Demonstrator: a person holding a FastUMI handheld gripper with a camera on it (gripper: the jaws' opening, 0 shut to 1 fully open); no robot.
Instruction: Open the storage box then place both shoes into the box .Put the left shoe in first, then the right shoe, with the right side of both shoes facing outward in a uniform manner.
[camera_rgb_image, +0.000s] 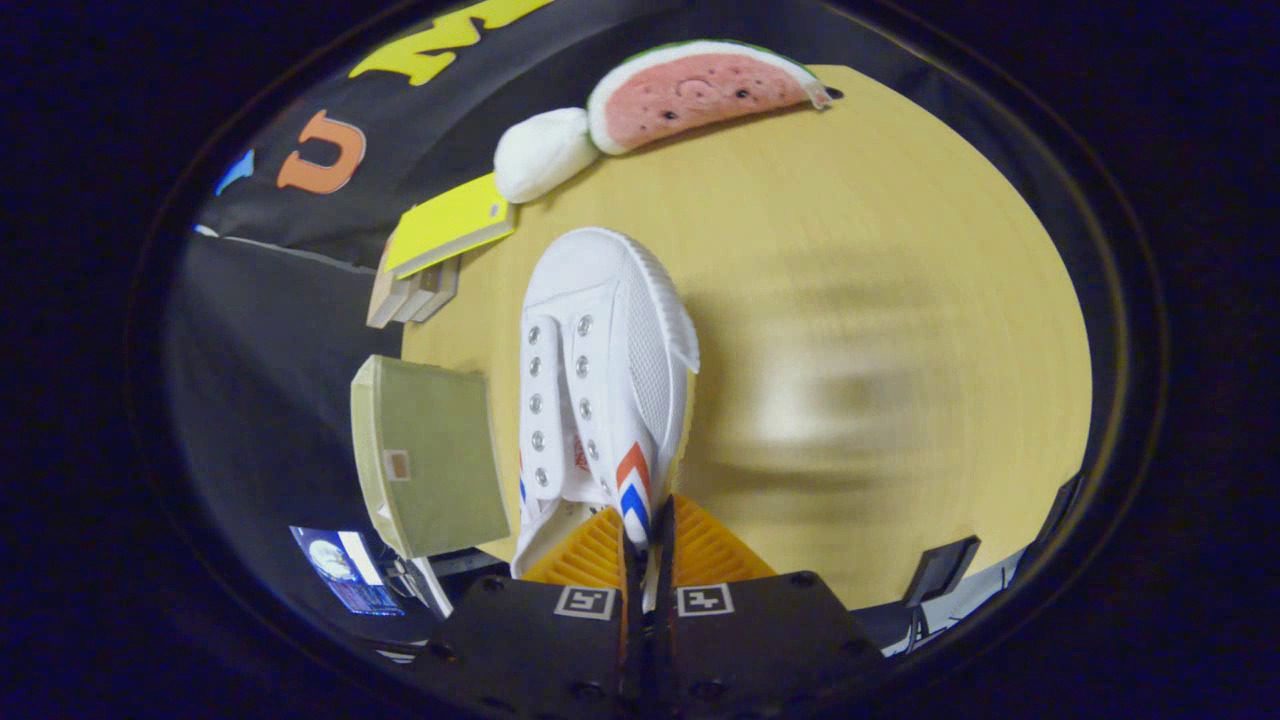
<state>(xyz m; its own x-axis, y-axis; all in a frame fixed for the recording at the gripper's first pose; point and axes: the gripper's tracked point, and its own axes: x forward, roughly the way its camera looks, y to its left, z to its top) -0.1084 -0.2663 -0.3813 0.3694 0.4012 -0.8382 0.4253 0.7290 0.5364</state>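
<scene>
On the left side, a flat greenish box is sitting at the edge of the yellow wooden table, and it is looking like the storage box, though that is only a guess. It is not possible to tell if it is open or closed from here. A bit farther back, a yellow book is lying on top of some wooden blocks. Just beside the greenish box, in the middle, a white shoe with red and blue stripes is pointing its toe away from the gripper. The two fingers are pressing close together and pinching the side wall of the shoe near its heel, right where the stripes are. The table under the shoe is looking smeary, so the shoe is probably being carried in the air. Past the toe, a white plush toy and a plush watermelon slice are resting at the far end of the table. No shoe is showing inside the box, so the job is looking like it is in an early part. This shoe is waiting to go in, and the other shoe has to go in too.
</scene>
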